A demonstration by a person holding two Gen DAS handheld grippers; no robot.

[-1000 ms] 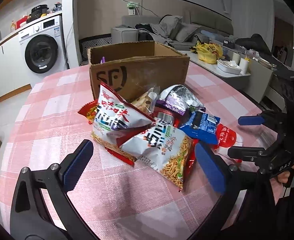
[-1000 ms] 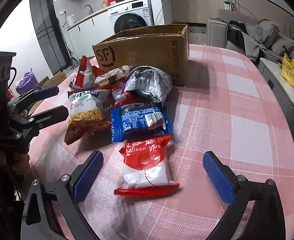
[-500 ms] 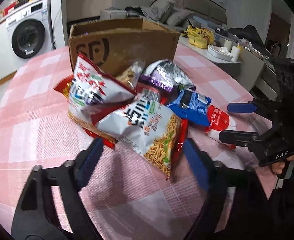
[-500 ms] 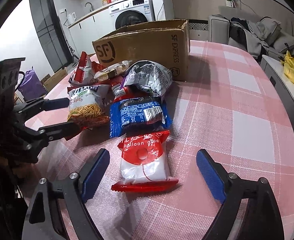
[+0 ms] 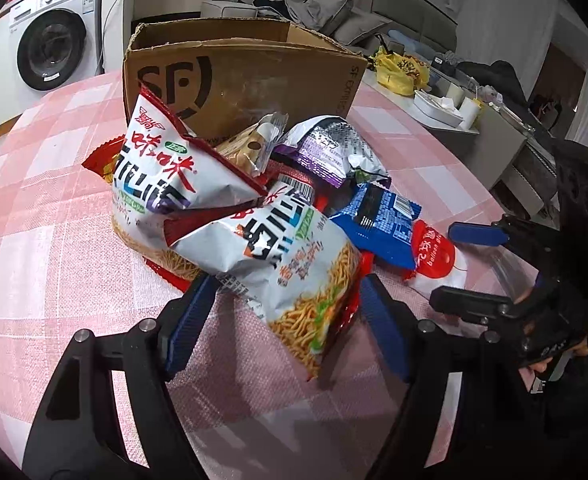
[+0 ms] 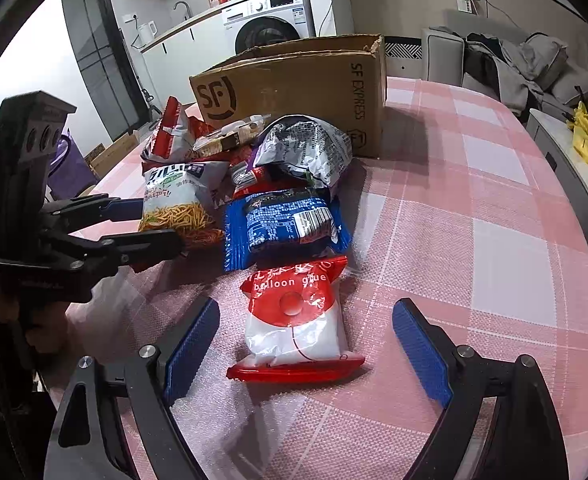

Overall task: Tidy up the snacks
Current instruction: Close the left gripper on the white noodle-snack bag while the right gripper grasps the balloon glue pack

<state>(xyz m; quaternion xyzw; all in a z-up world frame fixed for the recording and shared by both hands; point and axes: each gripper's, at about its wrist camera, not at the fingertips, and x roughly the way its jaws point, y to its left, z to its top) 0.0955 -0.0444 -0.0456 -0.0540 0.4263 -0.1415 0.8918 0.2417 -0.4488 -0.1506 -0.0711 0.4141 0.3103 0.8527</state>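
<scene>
Your left hand-held gripper [image 5: 284,322] has its blue pads spread to either side of the near end of the noodle-snack bag [image 5: 290,264], one pad at each edge; you cannot tell from either view whether they are touching the bag yet. Just beyond that bag, leaning against it, stands a second bag of the same kind [image 5: 162,176], and behind both sits the open cardboard box [image 5: 254,76] on the pink checked table [image 5: 54,264]. To the right of your left hand-held gripper lie the blue packet [image 5: 378,224] and, past it, the silver crumpled bag [image 5: 330,144]. Your right hand-held gripper [image 6: 306,350] is wide open, its pads well apart on either side of the red-and-white balloon glue pack [image 6: 294,320], which lies flat on the table between them without contact. Straight ahead of that pack, the blue packet touches its far end, and the box stands further ahead still.
</scene>
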